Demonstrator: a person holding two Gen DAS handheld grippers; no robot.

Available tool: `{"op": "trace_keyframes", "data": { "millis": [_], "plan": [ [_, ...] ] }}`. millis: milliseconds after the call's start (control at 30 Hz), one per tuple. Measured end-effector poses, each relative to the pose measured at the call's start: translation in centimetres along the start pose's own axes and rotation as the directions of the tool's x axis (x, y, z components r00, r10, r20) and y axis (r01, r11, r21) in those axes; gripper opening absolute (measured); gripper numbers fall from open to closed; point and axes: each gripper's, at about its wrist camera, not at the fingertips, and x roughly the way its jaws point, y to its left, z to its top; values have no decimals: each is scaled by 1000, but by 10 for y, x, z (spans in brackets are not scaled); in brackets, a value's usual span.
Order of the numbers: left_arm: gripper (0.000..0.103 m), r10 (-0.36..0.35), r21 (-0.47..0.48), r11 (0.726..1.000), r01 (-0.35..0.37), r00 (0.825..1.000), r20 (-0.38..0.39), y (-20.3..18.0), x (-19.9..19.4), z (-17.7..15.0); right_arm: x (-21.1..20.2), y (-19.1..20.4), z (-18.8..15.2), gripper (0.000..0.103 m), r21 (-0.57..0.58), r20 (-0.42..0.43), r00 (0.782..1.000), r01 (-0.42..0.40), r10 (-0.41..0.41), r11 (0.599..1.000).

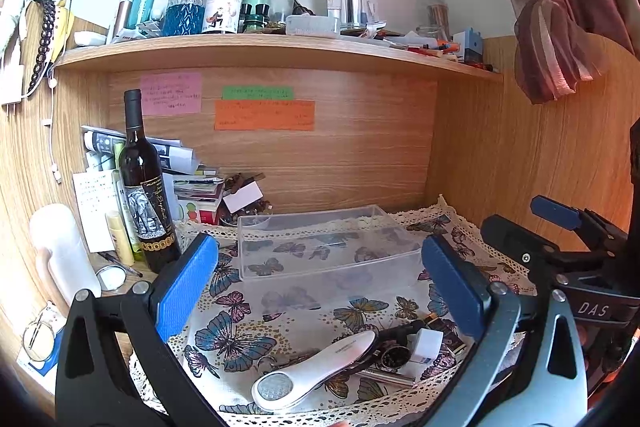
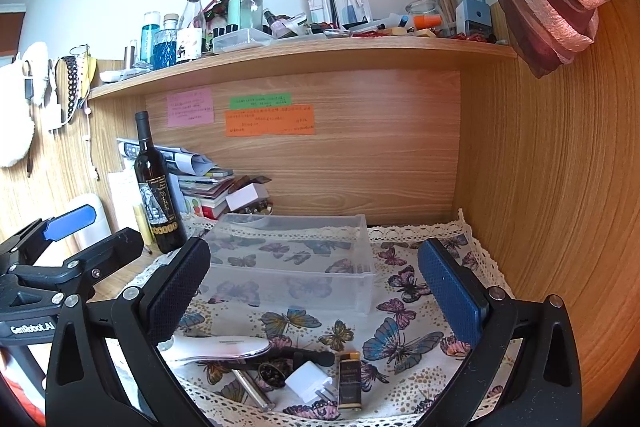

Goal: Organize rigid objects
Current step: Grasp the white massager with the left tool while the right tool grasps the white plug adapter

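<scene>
Several small rigid items, among them a white foot file (image 1: 316, 367) and plug adapter (image 2: 308, 381), lie along the butterfly cloth's (image 2: 404, 343) front edge before the clear bin (image 2: 292, 259); both left gripper (image 1: 320, 287) and right gripper (image 2: 316, 291) hover spread, empty, so descend squarely over one item.

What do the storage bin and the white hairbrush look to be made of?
Storage bin: clear, glossy rigid plastic, since the butterfly cloth shows through its walls. White hairbrush: smooth, shiny shell, probably plastic, with a silvery metallic-looking disc at one end; whether that is metal is unclear.
</scene>
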Motion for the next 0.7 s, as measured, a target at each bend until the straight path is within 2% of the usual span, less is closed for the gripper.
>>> {"op": "trace_keyframes", "data": {
  "millis": [167,433,500,533,700],
  "plan": [
    [103,-9,-2,1000,9,1000,-10,1,4,-3,3,-1,-1,103,5,-1,1000,-10,10,1000],
    [103,-41,-32,999,39,998,-57,8,20,-13,17,-3,-7,103,2,-67,997,-26,26,1000],
    [100,-36,-22,999,34,996,-76,10,26,-18,21,-2,-12,103,-17,-85,996,-14,12,1000],
    [95,-34,-17,999,32,995,-89,11,29,-21,23,-2,-14,103,-23,-98,995,-9,7,1000],
    [85,-36,-17,999,33,980,-196,25,50,-44,38,-9,-30,90,-33,-177,984,10,-15,999]
  ]
}}
